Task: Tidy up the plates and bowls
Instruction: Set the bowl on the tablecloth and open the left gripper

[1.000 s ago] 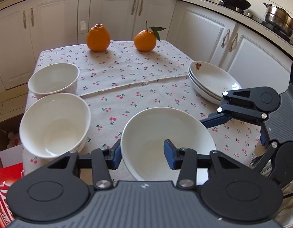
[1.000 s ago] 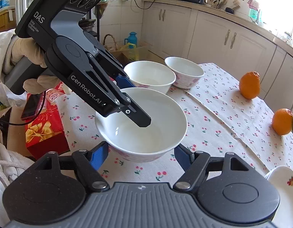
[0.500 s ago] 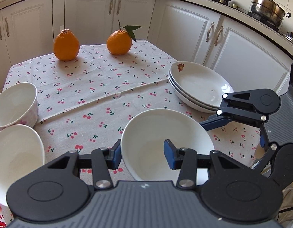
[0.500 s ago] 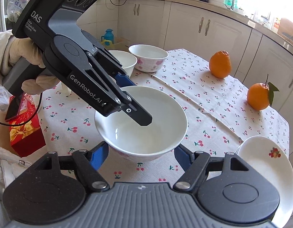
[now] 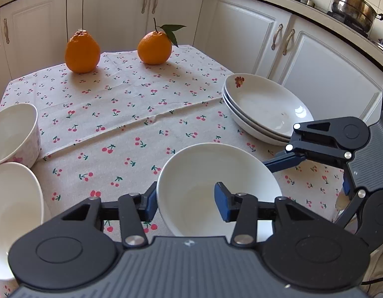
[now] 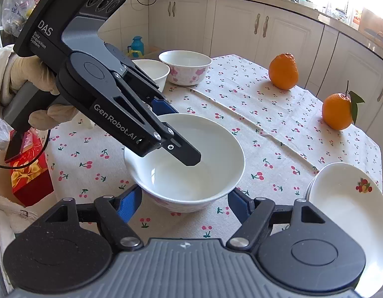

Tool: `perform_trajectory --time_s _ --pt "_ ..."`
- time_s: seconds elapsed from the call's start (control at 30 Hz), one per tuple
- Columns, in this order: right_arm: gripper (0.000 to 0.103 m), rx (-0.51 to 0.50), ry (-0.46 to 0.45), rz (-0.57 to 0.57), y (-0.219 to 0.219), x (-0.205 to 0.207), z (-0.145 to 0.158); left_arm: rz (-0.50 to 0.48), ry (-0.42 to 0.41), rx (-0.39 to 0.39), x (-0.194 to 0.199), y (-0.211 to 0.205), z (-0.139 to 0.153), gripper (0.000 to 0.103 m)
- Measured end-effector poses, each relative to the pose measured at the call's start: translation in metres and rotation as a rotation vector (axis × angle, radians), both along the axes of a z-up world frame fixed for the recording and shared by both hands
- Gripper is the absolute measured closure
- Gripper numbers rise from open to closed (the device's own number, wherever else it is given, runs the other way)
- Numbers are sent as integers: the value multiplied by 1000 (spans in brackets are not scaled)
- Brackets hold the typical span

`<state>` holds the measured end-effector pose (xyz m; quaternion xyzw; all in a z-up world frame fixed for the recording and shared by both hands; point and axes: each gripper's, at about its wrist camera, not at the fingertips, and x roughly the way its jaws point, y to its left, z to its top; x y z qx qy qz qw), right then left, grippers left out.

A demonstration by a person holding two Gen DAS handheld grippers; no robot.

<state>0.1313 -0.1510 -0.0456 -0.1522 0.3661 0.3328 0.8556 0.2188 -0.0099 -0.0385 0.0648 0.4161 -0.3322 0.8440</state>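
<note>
A white bowl (image 5: 203, 188) hangs just over the cherry-print tablecloth (image 5: 121, 129) near its front edge. My left gripper (image 5: 186, 200) is shut on its rim, one finger inside and the other outside the near-left wall. My right gripper (image 6: 185, 204) is shut on the same bowl (image 6: 191, 176), its blue pads hugging the lower body on both sides. Two more white bowls (image 5: 12, 134) (image 5: 12, 211) sit at the table's left edge. A stack of shallow white plates (image 5: 263, 106) with a small fruit print lies at the right.
Two oranges (image 5: 82, 52) (image 5: 154, 47) stand at the table's far side. White kitchen cabinets (image 5: 241, 37) ring the table closely. A red gift box (image 6: 29, 173) sits on the floor beside the table. A gloved hand (image 6: 29, 74) holds the left gripper's handle.
Both grippers have carried the bowl to the right across the table, away from the two other bowls and nearer the plate stack. Neither grip has changed.
</note>
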Motion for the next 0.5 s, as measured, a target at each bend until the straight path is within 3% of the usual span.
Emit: perform_trajectory --time_s 0.07,0.1,0.13,0.17,0.2,0.5 --pt "21 7 2 0 0 0 0 -2 -2 -6 0 0 0 48" --pt "20 17 6 2 -1 0 0 -5 -8 -15 -1 1 0 37" --pt "12 24 12 3 -1 0 1 -1 -21 -18 -2 1 1 29" --pt "5 27 7 0 -1 0 2 4 -39 -20 -5 2 3 14" --pt "3 29 -3 -6 -1 -1 3 11 -64 -23 -8 3 5 10" --pt "0 27 -48 -51 -2 -10 16 26 -239 -57 -38 19 24 5"
